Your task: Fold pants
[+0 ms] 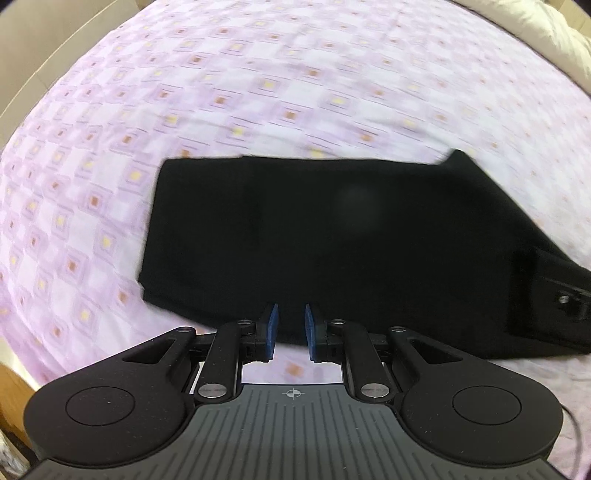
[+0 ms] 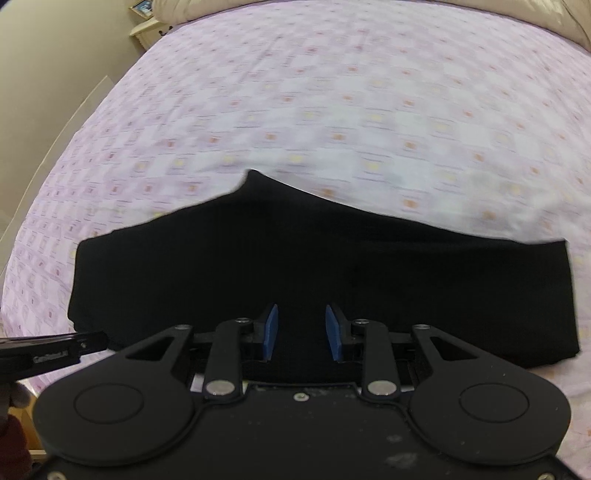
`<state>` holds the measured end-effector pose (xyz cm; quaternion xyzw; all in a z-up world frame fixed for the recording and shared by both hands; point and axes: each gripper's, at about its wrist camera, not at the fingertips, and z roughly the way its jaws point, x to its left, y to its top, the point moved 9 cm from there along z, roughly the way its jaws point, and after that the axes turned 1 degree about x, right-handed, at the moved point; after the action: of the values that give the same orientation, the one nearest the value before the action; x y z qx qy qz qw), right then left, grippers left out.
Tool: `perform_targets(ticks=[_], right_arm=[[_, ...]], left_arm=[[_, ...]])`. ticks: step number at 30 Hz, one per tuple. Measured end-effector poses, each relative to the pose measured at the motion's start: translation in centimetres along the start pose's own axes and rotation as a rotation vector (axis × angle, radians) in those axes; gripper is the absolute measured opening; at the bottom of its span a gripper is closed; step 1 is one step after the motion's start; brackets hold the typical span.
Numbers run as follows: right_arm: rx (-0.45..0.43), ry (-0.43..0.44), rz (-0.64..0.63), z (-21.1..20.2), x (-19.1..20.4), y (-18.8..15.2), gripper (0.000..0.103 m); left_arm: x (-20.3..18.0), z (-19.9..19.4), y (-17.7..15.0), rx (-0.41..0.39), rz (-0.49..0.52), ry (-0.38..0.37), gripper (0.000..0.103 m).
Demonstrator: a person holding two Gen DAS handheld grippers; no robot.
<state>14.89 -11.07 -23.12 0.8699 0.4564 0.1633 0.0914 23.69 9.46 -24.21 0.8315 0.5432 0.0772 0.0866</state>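
1. Left wrist view: my left gripper (image 1: 291, 326) is pointing steeply down at the bed. Its jaws are standing narrowly apart and gripping nothing; a visible gap is showing between the blue pads (image 1: 272, 328).
2. Same view: the black pants (image 1: 332, 240) are lying folded and flat on the lilac checked bedsheet (image 1: 221, 92). The near edge of the pants is sitting right behind my left fingertips, and sheet is showing through the gap lower down. I can't tell whether the tips are touching the fabric.
3. Same view: the right gripper's black body (image 1: 561, 291) is poking in at the right edge, over the right end of the pants. A cream pillow (image 1: 546, 33) is lying at the top right, past the sheet.
4. Right wrist view: my right gripper (image 2: 301, 330) is hanging over the near part of the pants (image 2: 295, 266). Its jaws are standing moderately apart, wider than the left pair, with nothing clamped; only black fabric is showing behind the gap.
5. Same view: the pants are stretching across the frame, a peaked corner sticking up on the far edge, the bedsheet (image 2: 332, 92) all around.
6. Same view: the left gripper's body (image 2: 51, 349) is coming in at the lower left, near the left end of the pants. The picture is blurring.
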Motion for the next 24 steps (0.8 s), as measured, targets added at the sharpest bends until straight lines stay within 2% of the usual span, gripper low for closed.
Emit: perform_targets(ticks=[7,10,14,17,18,24], right_arm=[[-0.010,-0.030,0.034,2.2,3.5,2.7,0.031],[-0.011,-0.052,0.041,3.3,4.1,3.9,0.031],[-0.004,-0.058,0.053,4.8,4.4,5.6,0.030],[0.003,-0.055,0.039,6.0,4.7,6.7,0.021],[0.007,-0.063,0.028,6.6,4.9,7.1,0.021],[0.049,-0.109,-0.002,10.8,4.7,9.2,0.017]], left_arm=[[3.5,5.0,2.2,0.017,0.074,0.056,0.015],[4.4,6.9,2.2,0.039,0.088,0.050,0.015],[4.5,7.1,2.1,0.027,0.112,0.033,0.015],[4.3,7.2,2.0,0.014,0.145,0.037,0.015],[4.2,7.2,2.0,0.012,0.149,0.034,0.015],[4.9,7.2,1.7,0.012,0.129,-0.010,0.015]])
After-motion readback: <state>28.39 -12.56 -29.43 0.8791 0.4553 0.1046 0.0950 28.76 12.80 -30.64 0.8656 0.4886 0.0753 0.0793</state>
